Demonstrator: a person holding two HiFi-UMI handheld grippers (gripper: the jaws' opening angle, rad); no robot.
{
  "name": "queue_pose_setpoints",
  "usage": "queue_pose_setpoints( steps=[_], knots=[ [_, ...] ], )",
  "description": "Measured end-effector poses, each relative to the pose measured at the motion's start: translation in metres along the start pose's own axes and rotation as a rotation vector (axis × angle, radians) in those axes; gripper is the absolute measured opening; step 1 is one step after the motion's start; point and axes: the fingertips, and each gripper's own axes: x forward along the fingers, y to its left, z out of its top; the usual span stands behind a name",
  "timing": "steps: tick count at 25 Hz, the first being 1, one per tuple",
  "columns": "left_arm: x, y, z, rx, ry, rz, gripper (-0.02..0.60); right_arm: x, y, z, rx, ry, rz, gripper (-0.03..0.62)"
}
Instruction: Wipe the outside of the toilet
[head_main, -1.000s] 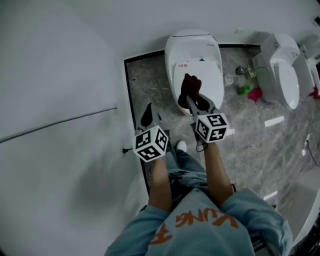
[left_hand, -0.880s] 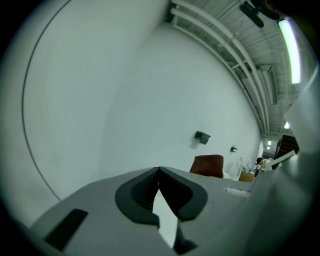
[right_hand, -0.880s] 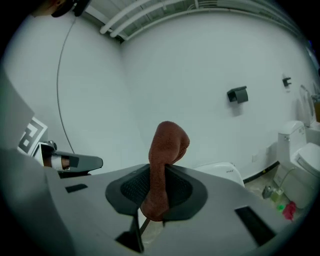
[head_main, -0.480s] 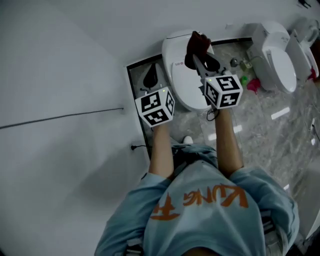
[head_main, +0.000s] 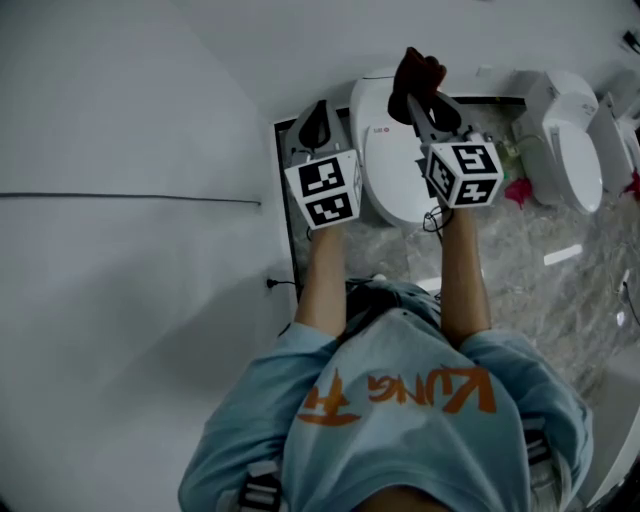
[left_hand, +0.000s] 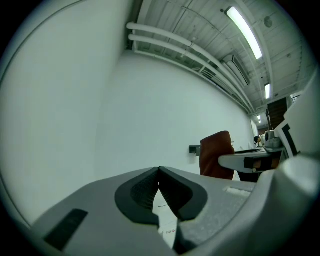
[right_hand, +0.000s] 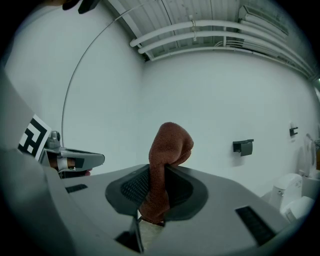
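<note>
Right gripper (right_hand: 158, 175) raised cloth (head_main: 420, 68) past toilet (head_main: 392, 178); shirt (head_main: 400, 440) reads "KUNG".

A white wall (head_main: 130, 120) stands close on the left of the toilet (head_main: 388, 175), leaving only a narrow gap between them. On the right, marble floor (head_main: 520, 270) lies open as far as a second toilet (head_main: 570, 150), with small items (head_main: 517, 190) cluttering its far end

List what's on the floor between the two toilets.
Head view: a pink-red thing on the floor between the near toilet and the second toilet; the right gripper covers part of the gap.
</note>
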Motion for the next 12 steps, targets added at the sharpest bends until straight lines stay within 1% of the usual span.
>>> queue_pose_setpoints(
  steps=[2, 8, 12],
  knots=[
    [-0.005, 0.005, -0.004, 0.009, 0.012, 0.01, -0.006, 0.001, 0.005, -0.003, 0.004, 0.0, -0.001, 0.075],
    [-0.009, 0.018, -0.016, -0.008, 0.036, 0.032, -0.006, 0.012, 0.013, -0.007, -0.018, 0.006, 0.009, 0.075],
    [-0.014, 0.018, -0.01, -0.011, 0.021, 0.033, -0.006, 0.008, 0.012, -0.007, -0.032, 0.008, 0.0, 0.077]
  ],
)
